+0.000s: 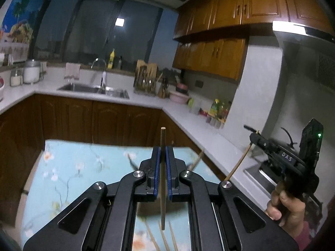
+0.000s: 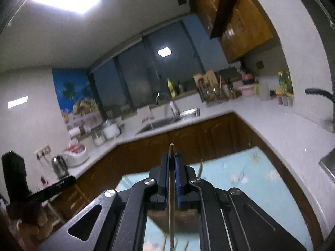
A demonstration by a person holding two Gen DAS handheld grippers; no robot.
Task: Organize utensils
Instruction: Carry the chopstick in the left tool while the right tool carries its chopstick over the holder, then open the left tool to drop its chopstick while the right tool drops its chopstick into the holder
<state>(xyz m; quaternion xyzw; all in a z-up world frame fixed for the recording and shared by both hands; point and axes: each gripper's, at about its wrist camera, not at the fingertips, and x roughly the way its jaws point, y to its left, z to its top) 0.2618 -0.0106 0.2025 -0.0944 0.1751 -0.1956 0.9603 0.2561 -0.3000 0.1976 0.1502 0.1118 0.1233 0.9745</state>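
Observation:
My left gripper [image 1: 163, 156] is shut on a wooden chopstick [image 1: 162, 179] that runs along the fingers and sticks out past the tips. It is held above a table with a light-blue floral cloth [image 1: 83, 171]. My right gripper [image 2: 171, 163] is shut on a second wooden chopstick [image 2: 171, 205], also above the cloth [image 2: 247, 179]. The right gripper also shows at the right of the left wrist view [image 1: 254, 136], with its chopstick [image 1: 240, 160] slanting down. More chopsticks [image 1: 167, 240] lie on the cloth below, partly hidden by the left gripper.
An L-shaped white counter [image 1: 188, 121] with brown cabinets runs behind the table, with a sink [image 1: 94, 89], a utensil rack [image 1: 146, 81], jars and bottles. A stove area and range hood [image 1: 303, 31] are at the right. A kettle [image 2: 59, 166] stands at the left.

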